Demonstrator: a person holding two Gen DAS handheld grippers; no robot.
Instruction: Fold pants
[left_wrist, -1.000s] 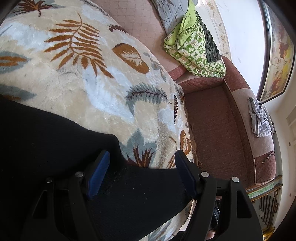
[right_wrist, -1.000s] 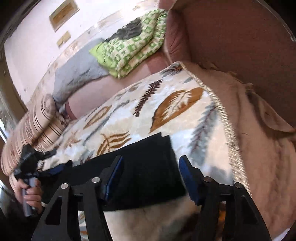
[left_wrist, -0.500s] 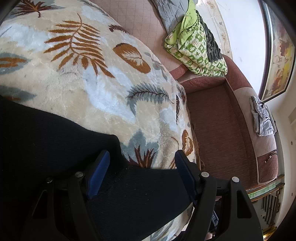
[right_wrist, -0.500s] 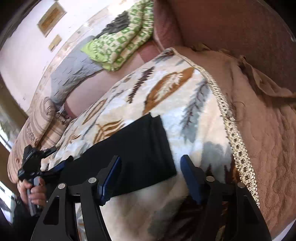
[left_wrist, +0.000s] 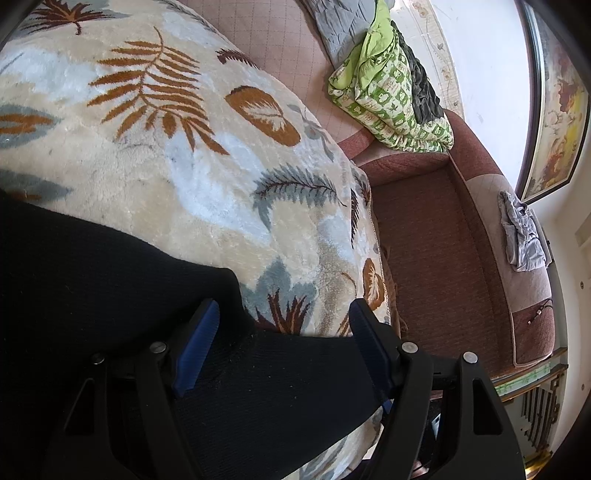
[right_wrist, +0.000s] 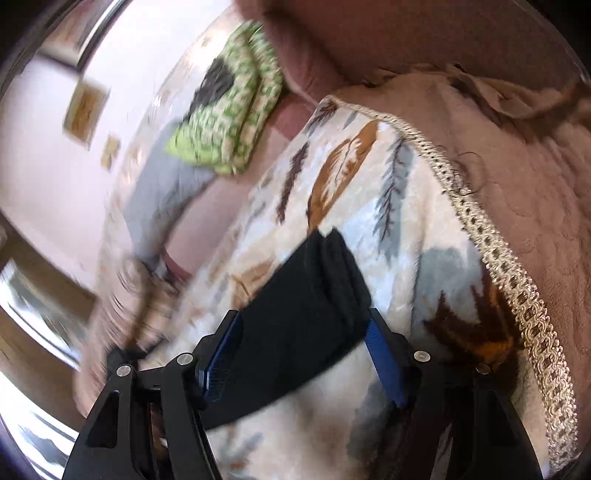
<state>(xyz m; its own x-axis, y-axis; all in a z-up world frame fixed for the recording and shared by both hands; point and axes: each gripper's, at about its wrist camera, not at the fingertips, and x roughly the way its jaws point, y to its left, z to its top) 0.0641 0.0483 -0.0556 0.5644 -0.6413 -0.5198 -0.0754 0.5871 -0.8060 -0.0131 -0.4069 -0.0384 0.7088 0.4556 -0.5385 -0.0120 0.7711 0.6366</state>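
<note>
In the left wrist view, the left gripper (left_wrist: 284, 332) stands spread over the black pants (left_wrist: 110, 295). The cloth lies under and between its blue pads (left_wrist: 197, 347), but the pads do not press on it. The pants fill the lower left of this view and run out of the picture at the left and bottom edge, so their whole shape is cut off and I cannot tell which part of them this is. The black cloth shows almost no folds or seams.

In the right wrist view, the right gripper (right_wrist: 299, 347) is also spread, and its jaws have just been opening a little. One narrow end of the pants (right_wrist: 295, 325) lies between its fingers; whether a pad touches the cloth I cannot tell. This end points up and to the right, and the long axis runs from there down to the left, under the gripper, where the rest is hidden. The left half of this view is blurred, and the things there are hard to make out.

The pants lie flat on a blanket (left_wrist: 207, 177) with a leaf print. Beyond the blanket a green quilt (left_wrist: 391, 92) lies in a heap, and a grey cloth (left_wrist: 521, 232) lies farther off on a sofa (left_wrist: 436, 251).
</note>
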